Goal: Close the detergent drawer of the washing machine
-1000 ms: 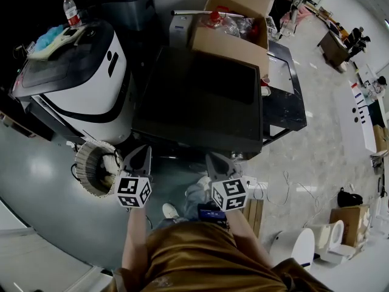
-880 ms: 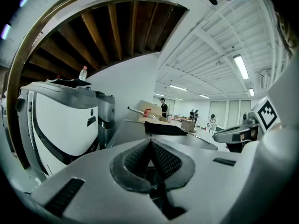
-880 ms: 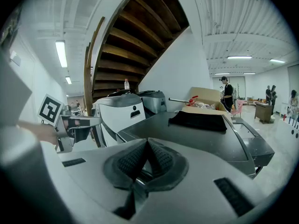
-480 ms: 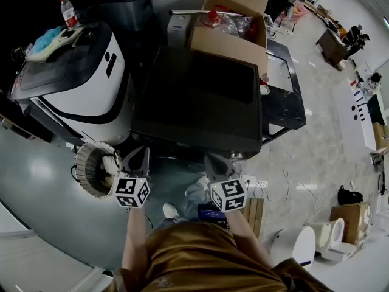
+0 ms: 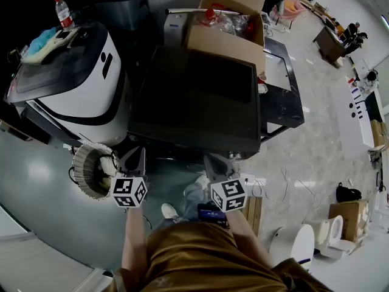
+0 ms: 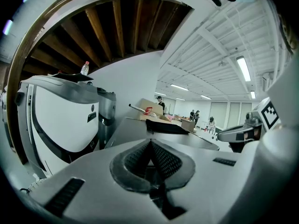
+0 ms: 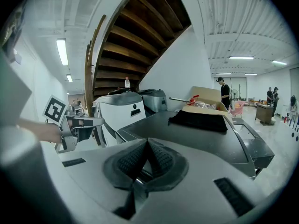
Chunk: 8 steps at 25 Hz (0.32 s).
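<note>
The left gripper (image 5: 137, 156) and the right gripper (image 5: 213, 160) are held side by side just short of the near edge of a dark-topped machine (image 5: 200, 96). The machine is seen at twelve o'clock from both of them. In the left gripper view the ribbed pads are pressed together to their tips and nothing is held between them. The right gripper view shows the same: its jaws are fully closed on nothing. Neither gripper is seen touching the machine.

The dark-topped machine is probably the washing machine. Its front face is hidden under the top's near edge in the head view and is covered by the gripper bodies in the other two views. The detergent drawer therefore cannot be placed more exactly than somewhere on that hidden front.

A black cloth (image 7: 198, 120) is laid on the far part of the dark top. An open cardboard box (image 5: 225, 41) is set against the machine's far edge, at twelve o'clock. A white-and-black appliance (image 5: 79, 96) stands just beside the machine at ten o'clock from the grippers. A plastic bottle (image 5: 61, 11) is stood upright on its far end.
</note>
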Motion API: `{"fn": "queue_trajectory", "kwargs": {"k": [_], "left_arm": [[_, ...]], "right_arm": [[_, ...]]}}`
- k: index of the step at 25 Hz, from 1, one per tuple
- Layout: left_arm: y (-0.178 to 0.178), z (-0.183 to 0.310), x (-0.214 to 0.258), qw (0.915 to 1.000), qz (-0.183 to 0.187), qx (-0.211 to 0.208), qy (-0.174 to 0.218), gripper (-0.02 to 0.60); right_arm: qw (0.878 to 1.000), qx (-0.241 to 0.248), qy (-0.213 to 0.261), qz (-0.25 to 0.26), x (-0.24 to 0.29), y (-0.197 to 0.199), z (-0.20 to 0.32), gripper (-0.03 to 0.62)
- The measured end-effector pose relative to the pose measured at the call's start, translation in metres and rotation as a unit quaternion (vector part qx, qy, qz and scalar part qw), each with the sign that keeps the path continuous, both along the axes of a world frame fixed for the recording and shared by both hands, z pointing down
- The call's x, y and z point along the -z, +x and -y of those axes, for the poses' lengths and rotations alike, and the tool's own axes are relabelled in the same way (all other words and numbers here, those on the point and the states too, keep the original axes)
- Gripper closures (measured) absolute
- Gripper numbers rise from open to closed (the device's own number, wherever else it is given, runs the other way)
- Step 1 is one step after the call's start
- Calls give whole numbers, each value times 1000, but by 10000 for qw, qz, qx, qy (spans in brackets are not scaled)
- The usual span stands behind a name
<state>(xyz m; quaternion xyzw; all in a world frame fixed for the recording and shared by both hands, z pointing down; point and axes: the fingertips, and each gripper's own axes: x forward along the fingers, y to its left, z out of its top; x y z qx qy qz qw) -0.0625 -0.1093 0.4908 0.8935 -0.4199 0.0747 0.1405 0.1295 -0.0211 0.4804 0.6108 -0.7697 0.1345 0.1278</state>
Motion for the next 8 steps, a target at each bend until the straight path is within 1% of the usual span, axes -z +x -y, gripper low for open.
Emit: {"fn": "queue_trajectory", "kwargs": {"k": [8], "left_arm": [[5,9,-7,10000,-29,-44,-85,558]], "right_arm": [[10000,42,-31,-31,-3,1,9,582]]}}
